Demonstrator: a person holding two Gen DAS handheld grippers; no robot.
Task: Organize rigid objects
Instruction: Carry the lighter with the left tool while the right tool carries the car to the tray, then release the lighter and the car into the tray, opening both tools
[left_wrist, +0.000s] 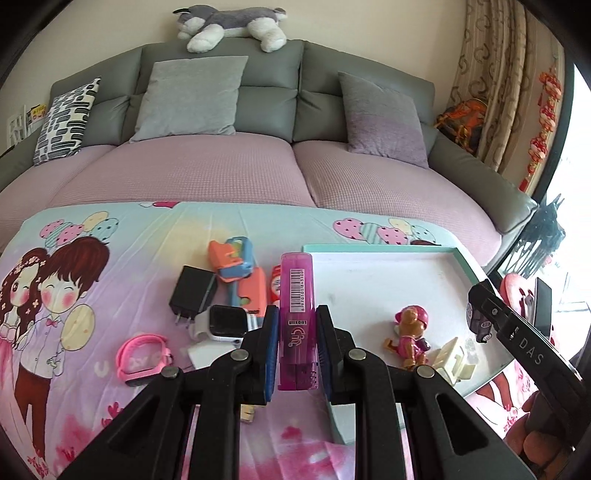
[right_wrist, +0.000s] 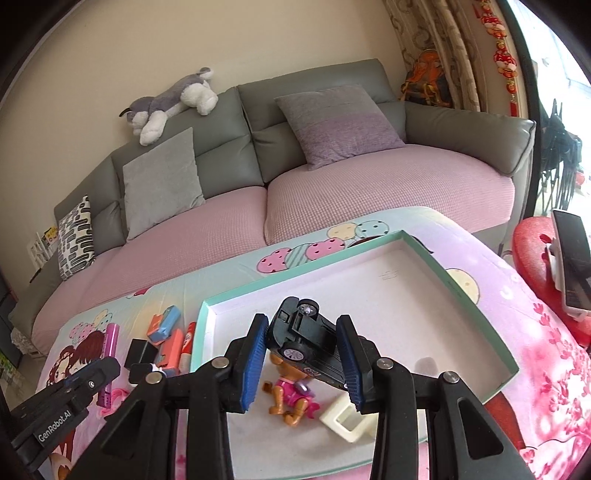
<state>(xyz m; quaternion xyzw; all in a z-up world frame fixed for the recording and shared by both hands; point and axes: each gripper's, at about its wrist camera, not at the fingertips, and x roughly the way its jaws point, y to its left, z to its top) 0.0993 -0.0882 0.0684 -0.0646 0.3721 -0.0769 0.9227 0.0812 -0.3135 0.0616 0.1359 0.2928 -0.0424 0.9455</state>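
My left gripper (left_wrist: 297, 328) is shut on a magenta stapler (left_wrist: 296, 314), held upright above the table at the tray's left edge; it also shows in the right wrist view (right_wrist: 110, 350). My right gripper (right_wrist: 303, 339) is shut on a dark toy car (right_wrist: 306, 343), tilted on its side above the white tray (right_wrist: 480, 295). In the tray lie a pink dog figure (right_wrist: 291, 398) and a cream plastic clip (right_wrist: 343, 421). The tray (left_wrist: 369, 273), figure (left_wrist: 410, 336) and clip (left_wrist: 454, 362) also show in the left wrist view.
Left of the tray on the cartoon tablecloth lie a black charger (left_wrist: 192, 291), a white smartwatch (left_wrist: 221, 325), a pink band (left_wrist: 144, 354), orange and blue toys (left_wrist: 236, 269) and a red-white tube (left_wrist: 275, 284). A sofa (left_wrist: 221, 173) stands behind. A red stool with a phone (right_wrist: 570, 266) is at right.
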